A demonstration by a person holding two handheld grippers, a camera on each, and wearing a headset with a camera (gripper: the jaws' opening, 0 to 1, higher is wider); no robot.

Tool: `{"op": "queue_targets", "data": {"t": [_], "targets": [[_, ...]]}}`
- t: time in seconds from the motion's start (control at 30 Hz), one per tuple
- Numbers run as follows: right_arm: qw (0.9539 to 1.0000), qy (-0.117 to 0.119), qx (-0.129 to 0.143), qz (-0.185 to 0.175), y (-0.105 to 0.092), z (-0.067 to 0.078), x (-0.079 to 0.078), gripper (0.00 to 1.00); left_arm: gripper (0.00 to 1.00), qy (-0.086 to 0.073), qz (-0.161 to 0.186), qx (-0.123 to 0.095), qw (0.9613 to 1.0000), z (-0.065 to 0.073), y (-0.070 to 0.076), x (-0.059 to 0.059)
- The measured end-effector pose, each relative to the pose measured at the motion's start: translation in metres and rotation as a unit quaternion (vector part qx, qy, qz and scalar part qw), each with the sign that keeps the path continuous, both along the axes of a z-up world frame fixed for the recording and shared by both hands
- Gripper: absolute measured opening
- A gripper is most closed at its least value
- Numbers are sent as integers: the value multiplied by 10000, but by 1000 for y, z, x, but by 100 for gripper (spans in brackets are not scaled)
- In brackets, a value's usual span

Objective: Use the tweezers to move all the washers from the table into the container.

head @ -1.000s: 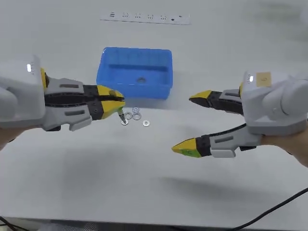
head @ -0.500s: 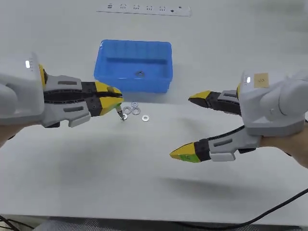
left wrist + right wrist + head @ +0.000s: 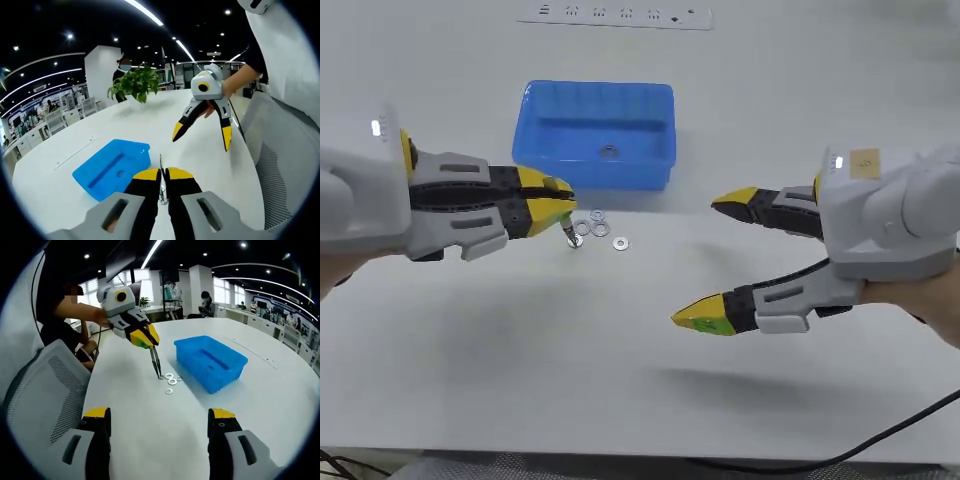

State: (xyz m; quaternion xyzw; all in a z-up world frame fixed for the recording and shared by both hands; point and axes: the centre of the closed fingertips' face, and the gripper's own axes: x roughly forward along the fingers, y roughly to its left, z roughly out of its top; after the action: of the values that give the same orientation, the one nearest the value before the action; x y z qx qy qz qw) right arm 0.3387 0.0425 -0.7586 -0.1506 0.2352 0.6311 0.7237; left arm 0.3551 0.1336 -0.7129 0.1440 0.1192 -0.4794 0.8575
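Note:
My left gripper (image 3: pixel 568 203) is shut on slim metal tweezers (image 3: pixel 569 234). The tweezer tips point down and touch the table at the left edge of several small steel washers (image 3: pixel 599 230). In the right gripper view the tweezers (image 3: pixel 156 362) hang from the left gripper (image 3: pixel 144 338) and reach the washers (image 3: pixel 171 380). The blue container (image 3: pixel 601 166) stands just behind them, with one washer (image 3: pixel 609 152) inside. My right gripper (image 3: pixel 697 262) hovers wide open and holds nothing, to the right of the washers. It also shows in the left gripper view (image 3: pixel 201 141).
A white power strip (image 3: pixel 615 15) lies at the table's far edge. A black cable (image 3: pixel 910 425) runs off the near right corner. In the gripper views an office chair (image 3: pixel 47 390) stands at the table's side, and people stand in the room beyond.
The head camera has shifted a little. The tweezer tips stay at the left edge of the washer group, and the right gripper keeps its place and stays open.

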Motion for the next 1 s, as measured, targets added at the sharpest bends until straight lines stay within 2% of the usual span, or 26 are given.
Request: {"op": "queue_targets", "data": {"t": [0.1,0.4,0.63,0.73,0.77,0.87,0.97,1.0], "targets": [[10000,12,22,-32,-1,1,0,80,7,64,6,6,10000,0,1,0],[9999,19,56,-103,-2,1,2,79,7,77,62,37,9999,-1,5,1],[9999,41,68,-136,-4,1,1,79,7,92,-5,-12,10000,0,0,0],[9999,42,66,-144,-5,1,1,78,7,84,-19,101,9999,-4,0,0],[9999,46,69,-145,-5,1,1,78,7,98,-16,36,9999,-2,-1,0],[9998,65,76,-155,-5,1,1,78,7,82,-50,102,9999,-3,0,0],[9998,84,62,-160,-5,0,1,77,7,131,-67,102,9998,-2,0,-1],[9998,92,70,-158,-4,0,1,77,7,193,-47,106,9997,-2,1,-1]]}}
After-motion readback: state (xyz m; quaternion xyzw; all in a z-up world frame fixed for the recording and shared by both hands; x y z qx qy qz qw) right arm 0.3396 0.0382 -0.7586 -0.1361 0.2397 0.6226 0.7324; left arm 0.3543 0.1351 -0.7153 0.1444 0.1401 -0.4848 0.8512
